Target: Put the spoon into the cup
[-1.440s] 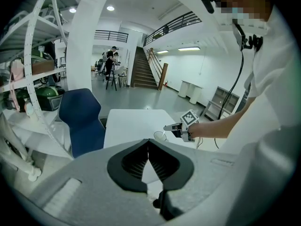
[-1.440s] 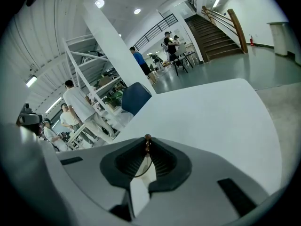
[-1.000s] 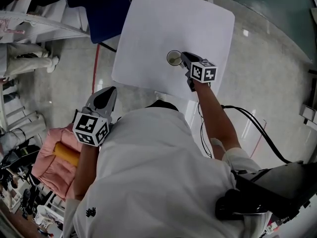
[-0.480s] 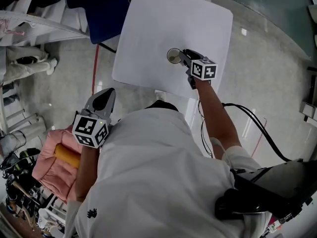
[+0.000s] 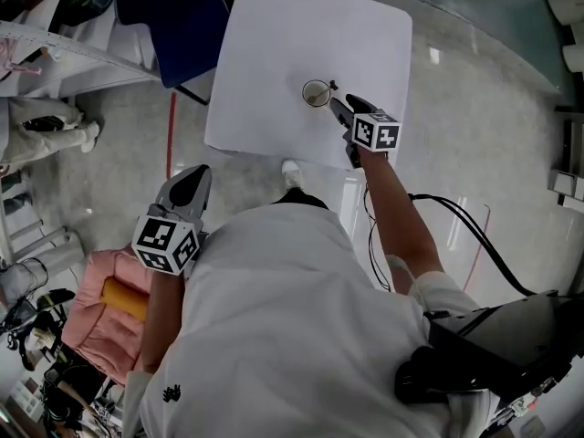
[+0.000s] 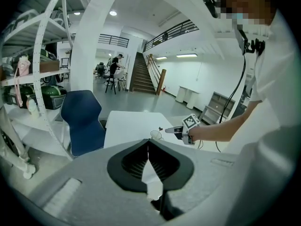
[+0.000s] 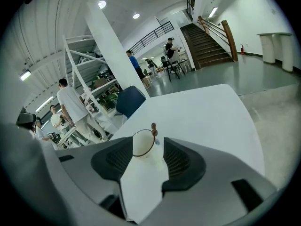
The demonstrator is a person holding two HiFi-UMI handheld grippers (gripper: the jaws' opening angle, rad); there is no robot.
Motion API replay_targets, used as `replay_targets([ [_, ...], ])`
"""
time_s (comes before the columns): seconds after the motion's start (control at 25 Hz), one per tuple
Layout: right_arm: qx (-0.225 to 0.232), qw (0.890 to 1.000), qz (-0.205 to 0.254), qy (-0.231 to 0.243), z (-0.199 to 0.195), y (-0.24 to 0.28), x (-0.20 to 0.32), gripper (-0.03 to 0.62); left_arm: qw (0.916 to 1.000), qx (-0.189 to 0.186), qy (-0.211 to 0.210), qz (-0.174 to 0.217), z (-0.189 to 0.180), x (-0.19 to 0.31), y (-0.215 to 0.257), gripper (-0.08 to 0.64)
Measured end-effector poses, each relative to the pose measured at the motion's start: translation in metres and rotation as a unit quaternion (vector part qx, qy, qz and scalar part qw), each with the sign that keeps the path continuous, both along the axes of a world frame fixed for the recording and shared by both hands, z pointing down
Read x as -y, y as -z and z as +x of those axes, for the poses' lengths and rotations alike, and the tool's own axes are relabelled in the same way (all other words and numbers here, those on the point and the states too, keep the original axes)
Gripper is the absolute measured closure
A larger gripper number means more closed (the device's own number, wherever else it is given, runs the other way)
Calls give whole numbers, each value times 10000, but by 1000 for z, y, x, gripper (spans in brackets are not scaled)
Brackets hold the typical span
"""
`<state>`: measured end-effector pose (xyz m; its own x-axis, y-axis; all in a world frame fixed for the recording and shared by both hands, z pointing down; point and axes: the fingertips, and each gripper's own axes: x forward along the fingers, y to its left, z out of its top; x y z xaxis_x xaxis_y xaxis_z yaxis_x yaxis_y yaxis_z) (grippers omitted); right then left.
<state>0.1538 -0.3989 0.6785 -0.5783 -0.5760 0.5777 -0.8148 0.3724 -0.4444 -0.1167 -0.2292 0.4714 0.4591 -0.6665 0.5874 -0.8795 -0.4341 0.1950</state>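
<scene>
A pale cup (image 7: 141, 149) with a thin dark rim stands upright on the white square table (image 5: 274, 35), nearer the person's edge than the far one. The spoon (image 7: 153, 127) is in the cup: its small brownish end rises just above the rim on the right side, and the rest is down inside, where the head view shows only a brownish patch. Nothing else can be made out in the cup. The right gripper (image 5: 339, 105) points at the cup from just beside it, and its jaws are opening. In the right gripper view the cup stands in line with the gap at their tips, with both ribbed pads clear of its wall and gripping nothing. The left gripper (image 5: 193, 179) is held off the table, well apart from the cup, by the person's left side. Its jaws are together, tips meeting, with nothing between them. A blue chair (image 5: 173, 16) stands at the table's left edge.
</scene>
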Motion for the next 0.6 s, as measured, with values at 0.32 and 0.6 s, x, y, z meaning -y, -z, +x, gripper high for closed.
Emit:
replay_targets([
  [0.32, -292, 9993, 135, -162, -2, 23, -69, 545, 9996, -204, -126, 120, -19, -41, 6, 548],
  [0.6, -148, 9996, 178, 130, -41, 50, -139, 583, 9985, -394, -304, 225, -33, -79, 8, 548],
])
